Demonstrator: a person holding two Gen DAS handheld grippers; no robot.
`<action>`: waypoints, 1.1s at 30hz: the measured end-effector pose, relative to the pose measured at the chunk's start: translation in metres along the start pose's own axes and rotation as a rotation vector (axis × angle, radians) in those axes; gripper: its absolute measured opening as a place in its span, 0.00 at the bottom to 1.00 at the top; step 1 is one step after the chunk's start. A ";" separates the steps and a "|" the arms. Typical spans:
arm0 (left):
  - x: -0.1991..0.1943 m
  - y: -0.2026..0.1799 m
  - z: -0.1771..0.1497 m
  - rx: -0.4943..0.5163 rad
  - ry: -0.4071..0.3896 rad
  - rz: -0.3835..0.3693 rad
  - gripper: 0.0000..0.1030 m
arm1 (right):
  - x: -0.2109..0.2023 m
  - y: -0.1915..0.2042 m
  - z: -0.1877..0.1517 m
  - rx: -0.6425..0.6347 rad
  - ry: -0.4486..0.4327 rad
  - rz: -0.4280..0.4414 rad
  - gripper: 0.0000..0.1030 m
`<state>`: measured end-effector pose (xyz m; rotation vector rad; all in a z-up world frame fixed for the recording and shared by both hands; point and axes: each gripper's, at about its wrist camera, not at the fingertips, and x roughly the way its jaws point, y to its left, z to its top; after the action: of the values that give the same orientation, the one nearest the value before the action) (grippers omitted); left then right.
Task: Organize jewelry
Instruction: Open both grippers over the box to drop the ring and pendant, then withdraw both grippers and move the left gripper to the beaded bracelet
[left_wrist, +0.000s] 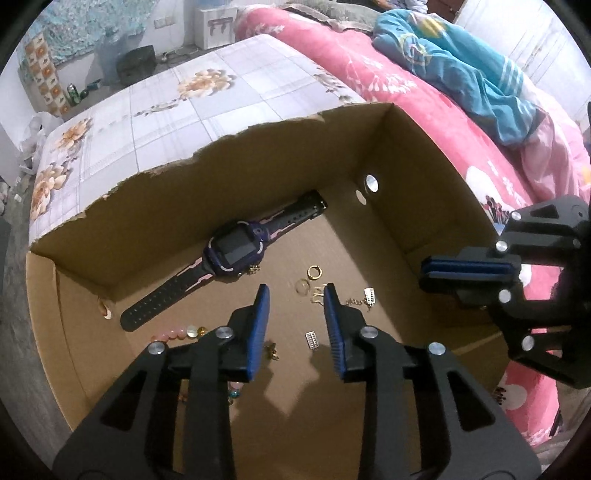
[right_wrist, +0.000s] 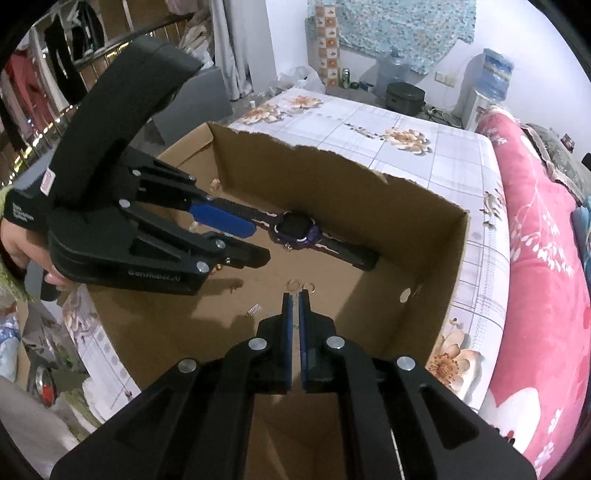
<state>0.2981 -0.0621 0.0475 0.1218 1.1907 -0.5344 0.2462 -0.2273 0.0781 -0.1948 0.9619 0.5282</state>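
A cardboard box sits on a bed, and the jewelry lies loose on its floor. A watch rests along the far wall, its strap running toward the far right corner. In front of it, near the middle of the floor, are a gold ring, a clear ring, a small gold clasp and a chain with a silver charm. A second silver charm lies nearer the front, and a bead bracelet lies toward the left wall.

The left hand-held gripper points down into the box with its jaws apart and nothing between the pads; the rings and clasp sit just beyond its tips, the clasp close by the right fingertip. The right hand-held gripper is inside the box too, its jaws nearly together. A thin chain shows in the narrow gap, but whether the pads pinch it or it merely lies on the floor behind them I cannot tell.

The step in hand looks like picking out one small piece from the middle cluster. The next move calls for lowering the left tips to straddle a single ring or the clasp without dragging its neighbours, then closing gently; these pieces are tiny and flat on cardboard, so they could slip out or skid away.
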 end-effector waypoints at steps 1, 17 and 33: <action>-0.002 0.000 0.000 0.000 -0.006 0.004 0.30 | -0.003 -0.001 0.000 0.006 -0.008 -0.001 0.05; -0.130 -0.014 -0.078 0.013 -0.312 0.052 0.53 | -0.114 0.018 -0.040 0.058 -0.302 0.068 0.26; -0.059 0.004 -0.230 -0.199 -0.267 0.253 0.71 | -0.043 0.069 -0.161 0.321 -0.181 0.207 0.52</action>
<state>0.0888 0.0448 0.0128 0.0284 0.9445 -0.2008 0.0745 -0.2448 0.0274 0.2400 0.8803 0.5615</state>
